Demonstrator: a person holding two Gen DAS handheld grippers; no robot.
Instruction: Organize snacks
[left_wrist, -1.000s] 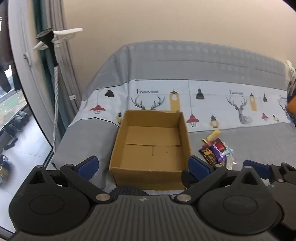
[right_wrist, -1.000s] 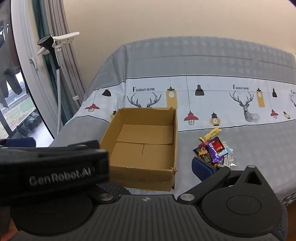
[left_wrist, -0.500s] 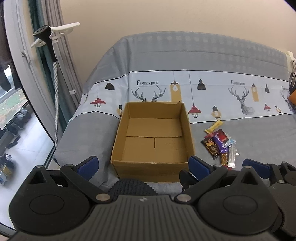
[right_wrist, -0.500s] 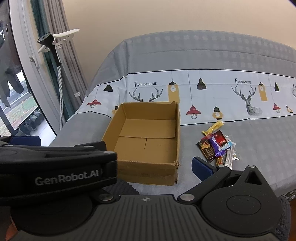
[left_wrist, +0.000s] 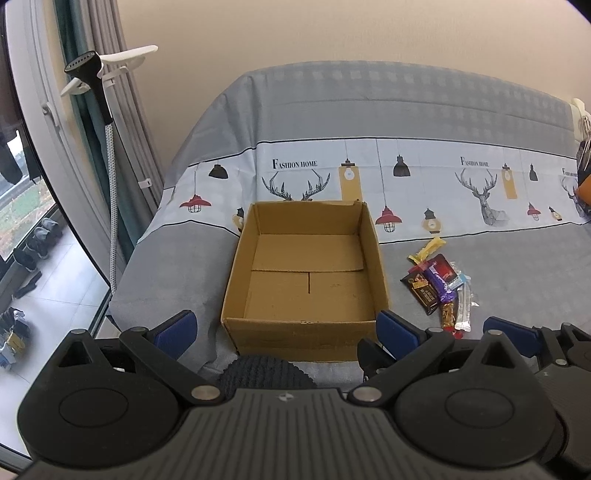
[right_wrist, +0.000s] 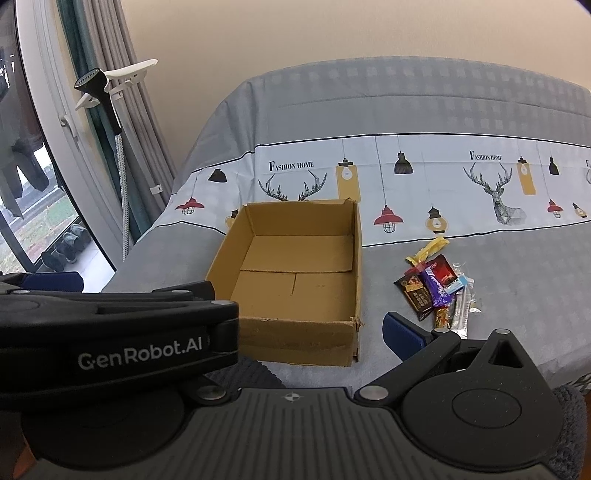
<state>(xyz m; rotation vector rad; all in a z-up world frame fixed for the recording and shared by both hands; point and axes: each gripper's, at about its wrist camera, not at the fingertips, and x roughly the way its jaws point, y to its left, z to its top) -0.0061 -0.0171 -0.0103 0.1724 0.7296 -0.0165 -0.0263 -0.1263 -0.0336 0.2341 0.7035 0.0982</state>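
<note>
Nearest, the left gripper (left_wrist: 284, 326) is wide open and empty. The right gripper (right_wrist: 236, 325) also holds nothing; its left finger is hidden, so its opening cannot be told. Beyond sits an empty box (left_wrist: 306, 273). At 2 o'clock, the snacks (left_wrist: 437, 286) lie piled; best to pinch the top wrapper singly.

Bed (left_wrist: 480, 122) with box (left_wrist: 306, 325), snacks (left_wrist: 437, 284)

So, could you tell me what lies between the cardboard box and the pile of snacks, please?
Nothing: only bare grey bedcover separates the cardboard box from the snack pile. Both wrist views show that gap.
</note>
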